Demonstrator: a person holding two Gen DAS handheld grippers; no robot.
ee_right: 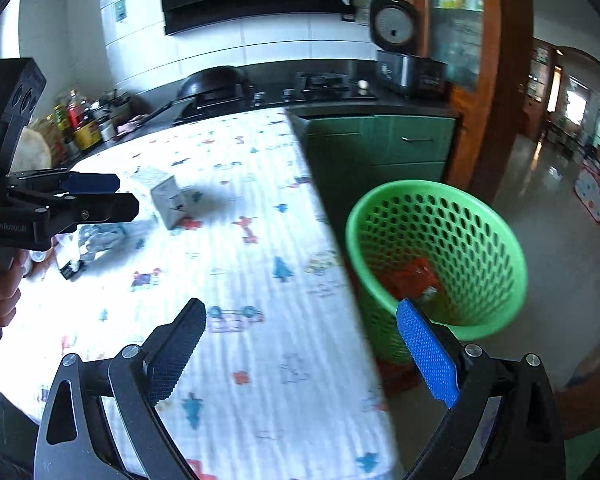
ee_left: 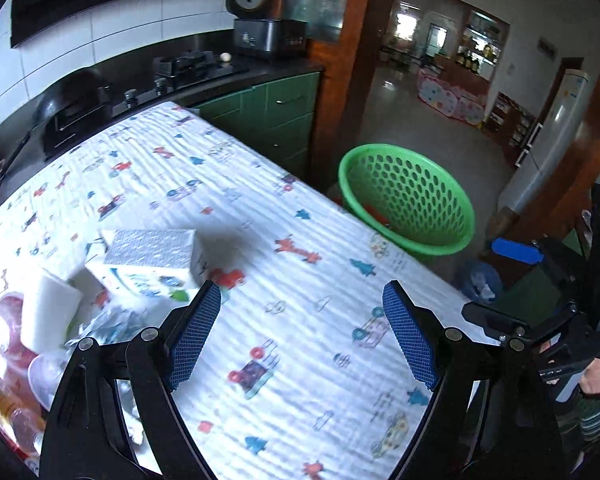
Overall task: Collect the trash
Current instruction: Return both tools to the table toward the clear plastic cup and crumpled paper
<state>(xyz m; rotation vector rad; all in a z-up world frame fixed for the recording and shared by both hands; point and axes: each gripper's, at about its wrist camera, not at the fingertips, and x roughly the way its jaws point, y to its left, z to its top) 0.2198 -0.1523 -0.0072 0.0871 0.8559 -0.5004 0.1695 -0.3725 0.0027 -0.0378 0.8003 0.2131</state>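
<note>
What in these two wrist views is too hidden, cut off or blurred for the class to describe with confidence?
- Red item in the green basket: right wrist view, motion blur; left wrist view, basket wall hides it.
- Trash pile at the table's edge: left wrist view, cut by the frame and the left tool.
- Print on the white carton: blurred in both views.
- Bottles on the counter: right wrist view, too small to read.
- Basket base: hidden behind the table edge.

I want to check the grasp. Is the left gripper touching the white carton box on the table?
Apart. In the left wrist view, the left gripper is open with only tablecloth between its fingers; the white carton box lies beyond its left finger, across a visible gap.
</note>
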